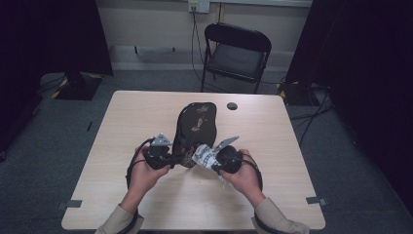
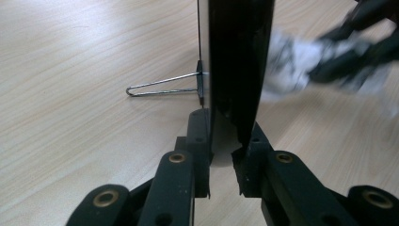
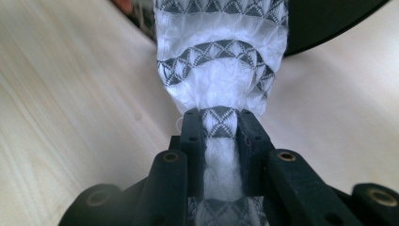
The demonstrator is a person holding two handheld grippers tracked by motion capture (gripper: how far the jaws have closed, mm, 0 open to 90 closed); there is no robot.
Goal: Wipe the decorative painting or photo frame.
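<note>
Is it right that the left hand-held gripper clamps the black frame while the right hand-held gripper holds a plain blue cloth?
Not quite. The cloth is white with grey triangle bands, as the right gripper view shows. The right hand-held gripper does pinch it, and the left hand-held gripper clamps the black frame.

Black folding chair (image 1: 237, 54) behind wooden table (image 1: 136, 122), grey carpet (image 1: 44, 161), pale wall (image 1: 146, 22).
</note>
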